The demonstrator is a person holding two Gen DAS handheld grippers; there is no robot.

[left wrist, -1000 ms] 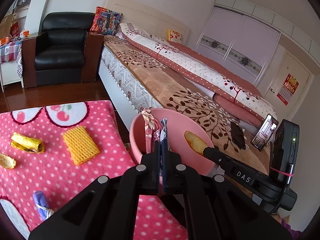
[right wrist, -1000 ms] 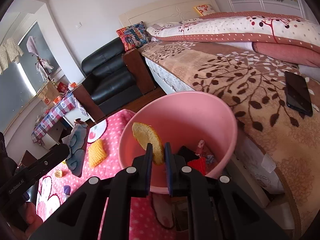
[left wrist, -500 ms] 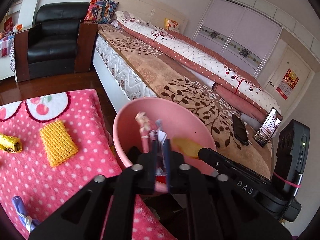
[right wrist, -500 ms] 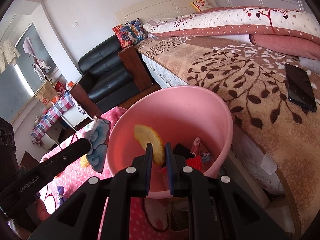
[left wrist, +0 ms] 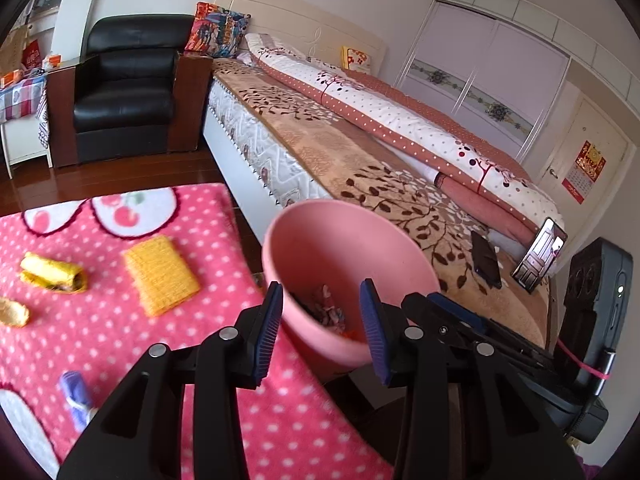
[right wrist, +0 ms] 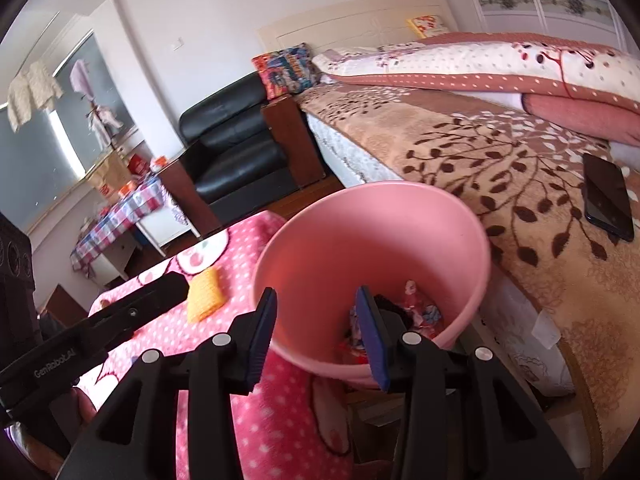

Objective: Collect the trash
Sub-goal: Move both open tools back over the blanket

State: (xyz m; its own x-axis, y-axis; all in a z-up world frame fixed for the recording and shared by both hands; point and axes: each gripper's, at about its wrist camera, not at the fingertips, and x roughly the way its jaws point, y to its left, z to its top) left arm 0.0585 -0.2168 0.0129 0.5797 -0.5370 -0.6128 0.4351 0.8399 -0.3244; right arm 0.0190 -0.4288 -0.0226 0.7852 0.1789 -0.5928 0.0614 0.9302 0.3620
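In the left wrist view the left gripper (left wrist: 322, 320) hangs over the near rim of the pink bin (left wrist: 320, 240), its jaws released and opening, with nothing pressed between the blue pads (left wrist: 267, 322); a second ago they were clenched on a crumpled wrapper held above the bin, and that wrapper is gone from between them. Straight ahead of the jaws, down in the bin, lies a heap of wrappers (left wrist: 326, 312). To the left of the jaws, on the pink dotted blanket (left wrist: 120, 340), lie trash pieces not yet collected: a yellow waffle-textured piece (left wrist: 160, 276), a golden wrapper (left wrist: 52, 276) farther left, a small yellow scrap (left wrist: 12, 312) at the edge, and a purple wrapper (left wrist: 76, 396) beside the left finger's base. To the right of the jaws the right gripper (left wrist: 456, 316) pokes in, apart from the bin rim. In the right wrist view the right gripper (right wrist: 320, 322) also sits over the pink bin (right wrist: 372, 232), jaws released and opening, empty; a second ago they pinched a yellow chip, which no longer shows between them. Just beyond the right pad (right wrist: 370, 332), the bin's bottom holds red and pale wrappers (right wrist: 416, 312). To the left of the jaws the left gripper's finger (right wrist: 132, 312) reaches in over the blanket (right wrist: 248, 240), with the waffle-textured piece (right wrist: 206, 294) just past its tip.
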